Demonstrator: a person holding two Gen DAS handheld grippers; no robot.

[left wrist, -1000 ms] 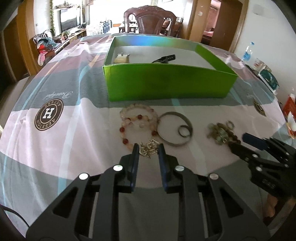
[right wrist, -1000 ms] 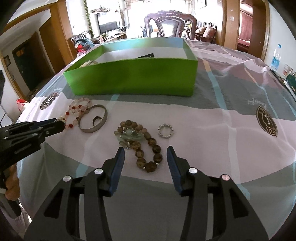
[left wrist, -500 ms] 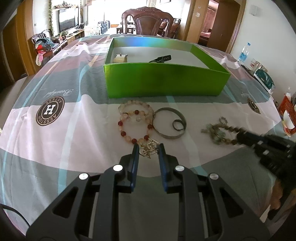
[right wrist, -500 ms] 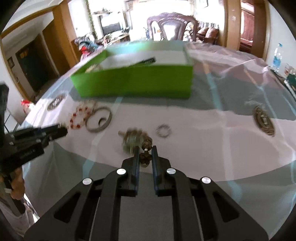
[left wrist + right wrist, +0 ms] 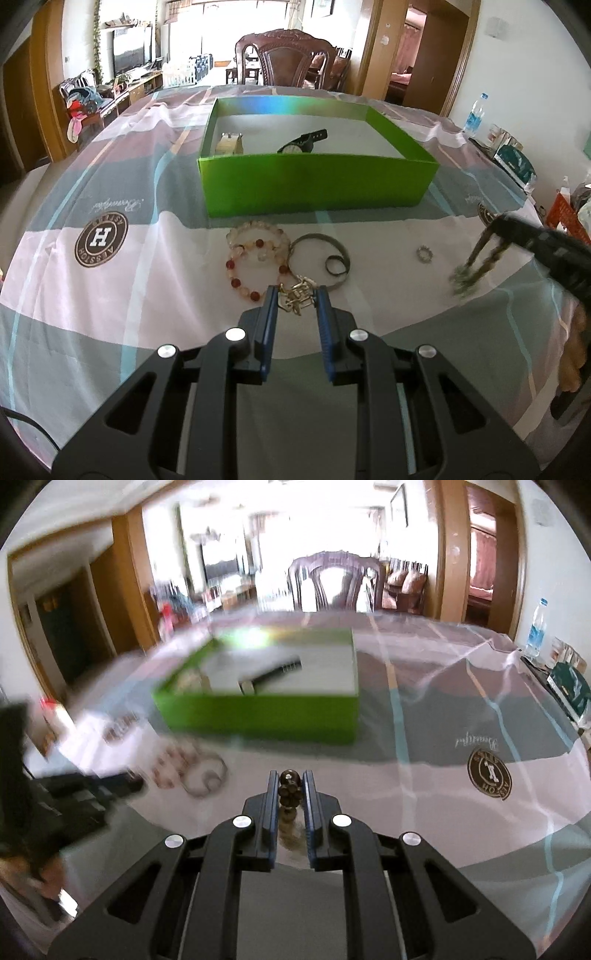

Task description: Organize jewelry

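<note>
Two pieces already lie inside the green box [image 5: 317,184]: a black-strapped watch [image 5: 303,142] near the middle of its floor and a small pale piece [image 5: 229,143] at its left end, so you have made a start but most of the sorting is still ahead, as I read it. Your right gripper [image 5: 291,794] has its jaws pinched on the dark beaded bracelet [image 5: 289,792], which hangs from it clear of the desk [image 5: 110,302], well to the right of the box's front wall in the left wrist view; that piece looks to be on its way to the box and is not yet in it. Your left gripper [image 5: 295,301] stands narrowly closed around the small gold-coloured cluster [image 5: 297,295] in front of the box, the pads close on either side of it, though I cannot tell whether they actually press it or whether it is off the cloth. Still lying on the desk in front of the box are the pale and red bead bracelets [image 5: 256,254], the metal bangle [image 5: 319,258] just to their right with a small dark ring [image 5: 334,265] inside its loop, and a small sparkly ring [image 5: 424,254] further right. By my count, that leaves those pieces to fetch once both held items are dropped in.
</note>
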